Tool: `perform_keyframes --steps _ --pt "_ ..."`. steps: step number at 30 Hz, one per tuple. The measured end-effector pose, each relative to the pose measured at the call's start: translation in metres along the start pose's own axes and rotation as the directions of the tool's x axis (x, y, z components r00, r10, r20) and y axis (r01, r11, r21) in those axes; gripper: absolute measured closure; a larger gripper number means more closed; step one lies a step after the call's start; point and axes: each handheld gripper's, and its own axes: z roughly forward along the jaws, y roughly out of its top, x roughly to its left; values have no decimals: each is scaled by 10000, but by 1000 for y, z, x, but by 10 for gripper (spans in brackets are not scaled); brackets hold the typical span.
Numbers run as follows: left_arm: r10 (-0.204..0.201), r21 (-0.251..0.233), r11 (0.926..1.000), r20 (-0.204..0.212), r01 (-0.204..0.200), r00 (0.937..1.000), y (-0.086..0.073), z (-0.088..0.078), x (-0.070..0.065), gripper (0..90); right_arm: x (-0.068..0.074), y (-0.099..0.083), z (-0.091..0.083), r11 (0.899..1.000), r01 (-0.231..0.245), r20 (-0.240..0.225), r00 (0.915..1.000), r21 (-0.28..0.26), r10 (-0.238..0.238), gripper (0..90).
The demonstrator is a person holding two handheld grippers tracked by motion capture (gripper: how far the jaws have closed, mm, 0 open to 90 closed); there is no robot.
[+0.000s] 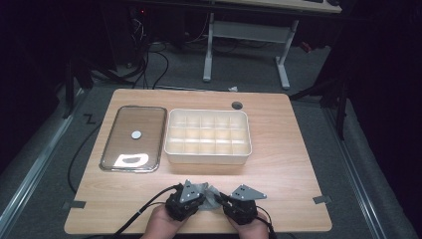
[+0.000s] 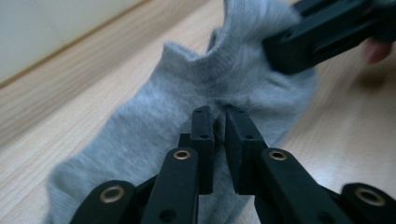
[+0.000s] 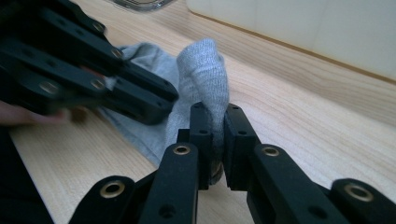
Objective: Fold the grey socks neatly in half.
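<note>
A grey sock (image 1: 210, 194) lies on the wooden table near its front edge, between my two grippers. In the left gripper view the sock (image 2: 154, 126) stretches away from me, and my left gripper (image 2: 218, 112) is shut on a fold near its cuff. My right gripper (image 3: 215, 109) is shut on a raised flap of the sock (image 3: 203, 70), pinched between its jaws. From above, the left gripper (image 1: 203, 198) and the right gripper (image 1: 222, 197) face each other closely over the sock. Each gripper view also shows the other gripper (image 2: 322, 32) (image 3: 135, 93) gripping the same sock.
A white box with several compartments (image 1: 208, 157) stands in the table's middle, beyond the sock. To its left lies a shallow metal-rimmed tray (image 1: 107, 149) with a small white disc (image 1: 136, 134) in it. A cable hole (image 1: 237, 105) sits near the far edge.
</note>
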Motion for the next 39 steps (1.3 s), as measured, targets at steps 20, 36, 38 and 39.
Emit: perform_keyframes --steps 20,36,38,39 --pt "-261 -1678 9856 -340 201 9991 4 -31 -1 667 -9 4 -21 9923 -738 -491 9964 -996 691 865" --pt "-480 -430 9981 -740 449 9961 -26 -21 25 828 -5 22 -13 9998 -5 555 9985 183 -5 860" --pt "-336 -360 9989 -630 313 9975 -26 -20 24 828 0 26 -8 9991 203 598 9980 361 -225 858" --pt "-315 -375 9989 -587 293 9978 -26 -20 24 828 4 29 -4 9983 315 579 9977 482 -343 858"
